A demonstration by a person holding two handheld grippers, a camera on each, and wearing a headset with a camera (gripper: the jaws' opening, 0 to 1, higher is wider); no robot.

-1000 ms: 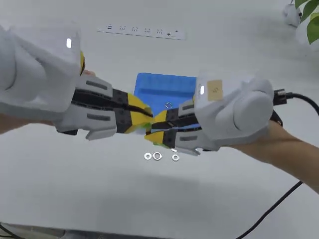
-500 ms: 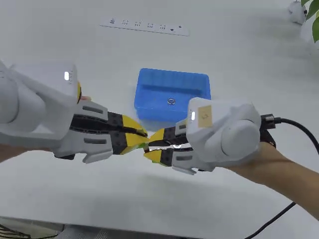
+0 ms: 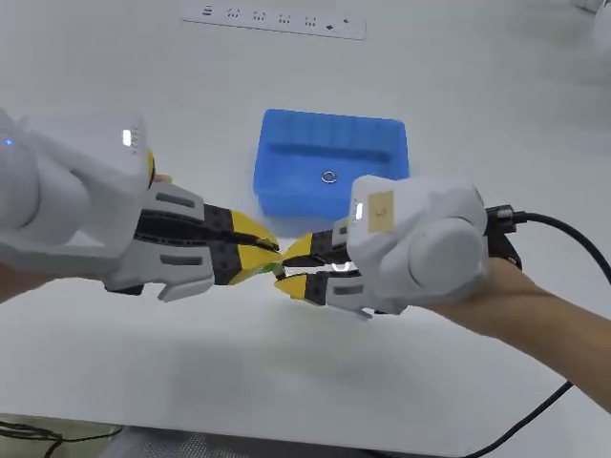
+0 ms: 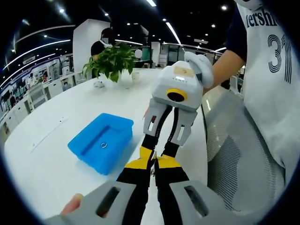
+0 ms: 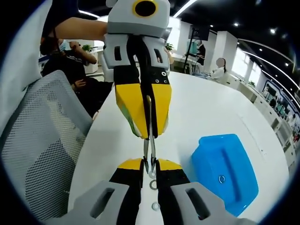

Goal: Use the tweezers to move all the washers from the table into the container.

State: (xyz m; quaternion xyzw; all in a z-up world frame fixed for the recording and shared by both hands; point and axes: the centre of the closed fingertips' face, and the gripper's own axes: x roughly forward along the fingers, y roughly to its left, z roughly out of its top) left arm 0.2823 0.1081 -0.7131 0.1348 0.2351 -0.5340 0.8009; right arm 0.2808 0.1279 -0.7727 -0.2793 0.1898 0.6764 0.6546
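Both grippers on the tweezers [image 5: 149, 151].
The left gripper [image 3: 271, 257] and right gripper [image 3: 286, 274] were pinched shut on them, nearside of the container [image 3: 277, 202], presumably to align the grasp; two washers [image 5: 153, 184] were seen on the table [image 3: 449, 76] beneath.

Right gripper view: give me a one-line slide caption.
Left gripper holds tweezers up to the right gripper, above two washers on the table, beside the blue container.
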